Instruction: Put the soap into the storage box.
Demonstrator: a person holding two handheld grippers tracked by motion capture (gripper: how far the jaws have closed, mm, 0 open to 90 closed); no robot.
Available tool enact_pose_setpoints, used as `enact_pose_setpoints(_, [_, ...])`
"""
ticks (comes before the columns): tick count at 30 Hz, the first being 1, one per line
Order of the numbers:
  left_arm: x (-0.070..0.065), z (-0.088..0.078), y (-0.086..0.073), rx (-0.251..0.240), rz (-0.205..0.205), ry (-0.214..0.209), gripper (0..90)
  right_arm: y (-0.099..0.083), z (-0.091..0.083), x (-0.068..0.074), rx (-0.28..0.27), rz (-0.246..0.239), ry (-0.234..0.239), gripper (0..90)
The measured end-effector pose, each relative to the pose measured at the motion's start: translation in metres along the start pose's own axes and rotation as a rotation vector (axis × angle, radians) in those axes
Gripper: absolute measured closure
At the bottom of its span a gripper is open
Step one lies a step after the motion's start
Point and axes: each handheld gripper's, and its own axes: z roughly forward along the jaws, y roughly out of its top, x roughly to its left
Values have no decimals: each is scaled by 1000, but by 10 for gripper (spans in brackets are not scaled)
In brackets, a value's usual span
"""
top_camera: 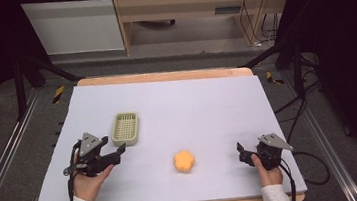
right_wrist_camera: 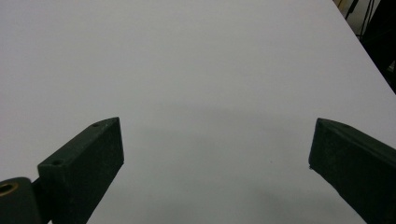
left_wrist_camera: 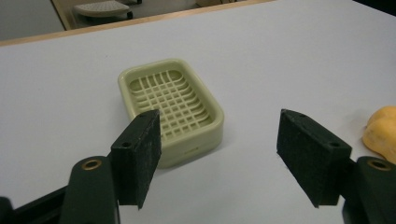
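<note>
On the white tabletop (top_camera: 177,105), the left hand-held gripper (top_camera: 117,154) hovers just in front of the pale green slotted plastic soap dish (top_camera: 125,128), its jaws apart and empty. To the right of the dish, and nearer the person, lies the orange flower-shaped sponge (top_camera: 184,161). Well right of the dish, the right hand-held gripper (top_camera: 242,155) stands wide open, holding nothing.
</note>
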Motion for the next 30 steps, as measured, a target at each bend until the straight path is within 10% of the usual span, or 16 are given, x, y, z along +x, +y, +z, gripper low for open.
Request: enact_pose_setpoints(30, [-49, 33, 37, 15, 90, -130, 297, 0, 1, -1, 15, 8, 17, 36])
